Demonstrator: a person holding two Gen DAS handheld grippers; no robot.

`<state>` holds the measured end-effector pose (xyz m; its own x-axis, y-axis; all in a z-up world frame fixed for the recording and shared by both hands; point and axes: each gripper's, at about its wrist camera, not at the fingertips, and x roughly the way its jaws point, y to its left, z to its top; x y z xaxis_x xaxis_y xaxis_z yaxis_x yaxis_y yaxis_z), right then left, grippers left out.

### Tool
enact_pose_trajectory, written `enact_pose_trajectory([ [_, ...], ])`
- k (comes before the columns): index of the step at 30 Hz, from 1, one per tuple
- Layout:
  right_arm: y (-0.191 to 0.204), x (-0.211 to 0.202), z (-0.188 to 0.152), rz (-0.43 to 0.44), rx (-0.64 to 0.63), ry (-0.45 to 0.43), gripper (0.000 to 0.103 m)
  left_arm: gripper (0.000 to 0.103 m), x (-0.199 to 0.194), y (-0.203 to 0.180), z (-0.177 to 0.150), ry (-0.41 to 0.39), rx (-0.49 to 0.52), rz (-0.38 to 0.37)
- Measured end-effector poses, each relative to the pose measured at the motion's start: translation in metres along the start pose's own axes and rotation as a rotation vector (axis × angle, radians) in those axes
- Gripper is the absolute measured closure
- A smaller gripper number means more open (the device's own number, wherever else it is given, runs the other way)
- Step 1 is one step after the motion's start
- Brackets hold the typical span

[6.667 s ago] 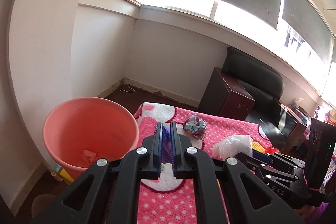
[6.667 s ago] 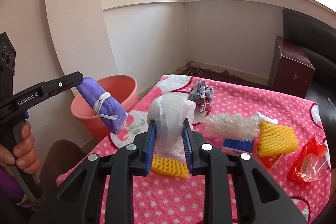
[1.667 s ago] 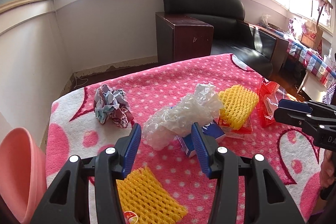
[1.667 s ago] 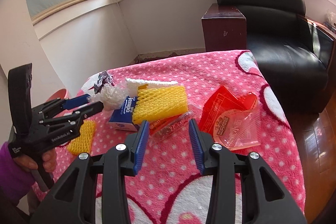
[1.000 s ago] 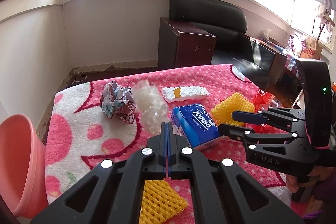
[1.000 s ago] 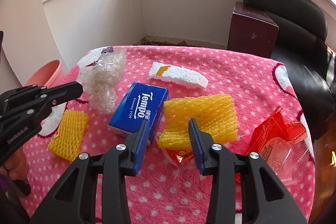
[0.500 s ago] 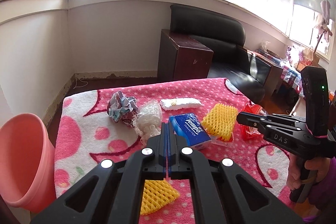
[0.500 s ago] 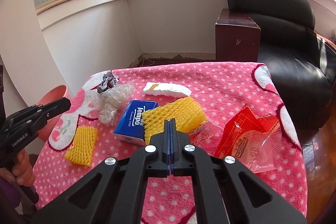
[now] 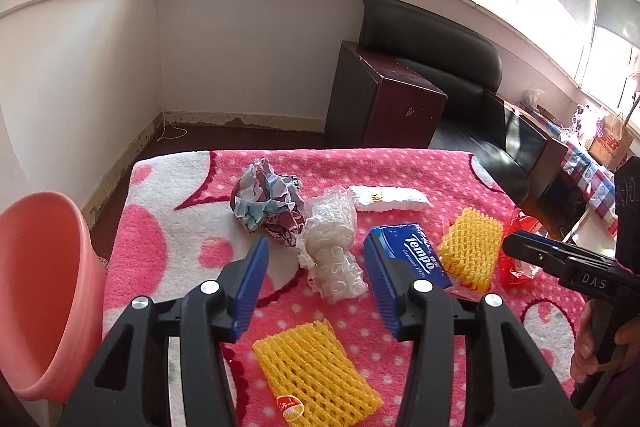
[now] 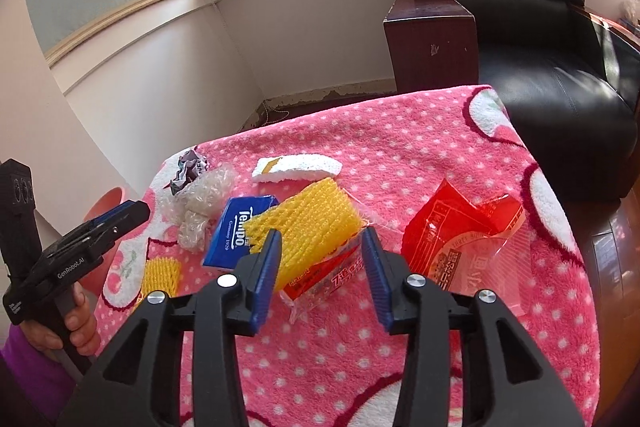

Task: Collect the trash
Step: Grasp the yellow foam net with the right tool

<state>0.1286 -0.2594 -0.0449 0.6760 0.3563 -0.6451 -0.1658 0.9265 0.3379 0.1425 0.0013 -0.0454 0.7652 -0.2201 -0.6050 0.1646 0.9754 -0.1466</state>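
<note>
My left gripper (image 9: 316, 259) is open and empty above a crumpled clear bubble wrap (image 9: 332, 251). Near it lie a crumpled paper ball (image 9: 266, 205), a blue Tempo tissue pack (image 9: 412, 255), two yellow foam nets (image 9: 316, 367) (image 9: 470, 247) and a white foam piece (image 9: 390, 198). My right gripper (image 10: 322, 251) is open and empty above a yellow foam net (image 10: 308, 219) and a small red wrapper (image 10: 324, 279). A larger red wrapper (image 10: 460, 239) lies to its right. The pink bucket (image 9: 36, 291) stands left of the table.
The trash lies on a pink polka-dot blanket (image 9: 400, 167) covering the table. A dark wooden cabinet (image 9: 384, 99) and a black leather sofa (image 10: 540, 27) stand behind the table. The bucket's rim (image 10: 108, 203) peeks out at the blanket's left edge.
Both grippers were shut half a second ago and are open now. Both have come lower and closer to the trash on the blanket.
</note>
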Motion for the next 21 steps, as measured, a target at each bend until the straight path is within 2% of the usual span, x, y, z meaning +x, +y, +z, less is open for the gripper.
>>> enact_pose_trajectory([
  [5,-0.004,0.014,0.006,-0.025,-0.003,0.012,0.06,0.055,0.031,0.001,-0.001,0.065,-0.008,0.009],
  [6,-0.004,0.018,0.007,-0.029,0.002,0.017,0.06,0.067,0.037,0.001,-0.002,0.084,-0.009,0.006],
  [7,-0.006,0.021,0.007,-0.029,0.008,0.026,0.06,0.085,0.042,0.001,-0.003,0.099,-0.009,-0.006],
  [10,-0.007,0.028,0.007,-0.016,0.019,0.04,0.06,0.094,0.039,-0.001,-0.004,0.082,-0.006,-0.029],
  [11,-0.007,0.029,0.006,-0.018,0.016,0.046,0.061,0.1,0.036,-0.003,-0.004,0.07,-0.001,-0.034],
  [12,-0.007,0.029,0.006,-0.02,0.014,0.049,0.061,0.1,0.031,-0.004,-0.003,0.057,0.006,-0.033],
  [14,-0.007,0.029,0.006,-0.013,0.012,0.05,0.082,0.1,0.021,-0.005,-0.001,0.03,0.009,-0.037],
  [15,-0.006,0.027,0.007,-0.01,0.01,0.044,0.083,0.1,0.016,-0.006,0.001,0.016,0.006,-0.037],
  [16,-0.005,0.023,0.008,-0.007,0.008,0.029,0.091,0.1,0.01,-0.006,0.003,0.0,0.003,-0.037],
  [21,0.009,-0.008,0.018,-0.014,-0.041,-0.072,0.093,0.1,-0.017,-0.007,0.007,-0.065,-0.01,-0.036],
])
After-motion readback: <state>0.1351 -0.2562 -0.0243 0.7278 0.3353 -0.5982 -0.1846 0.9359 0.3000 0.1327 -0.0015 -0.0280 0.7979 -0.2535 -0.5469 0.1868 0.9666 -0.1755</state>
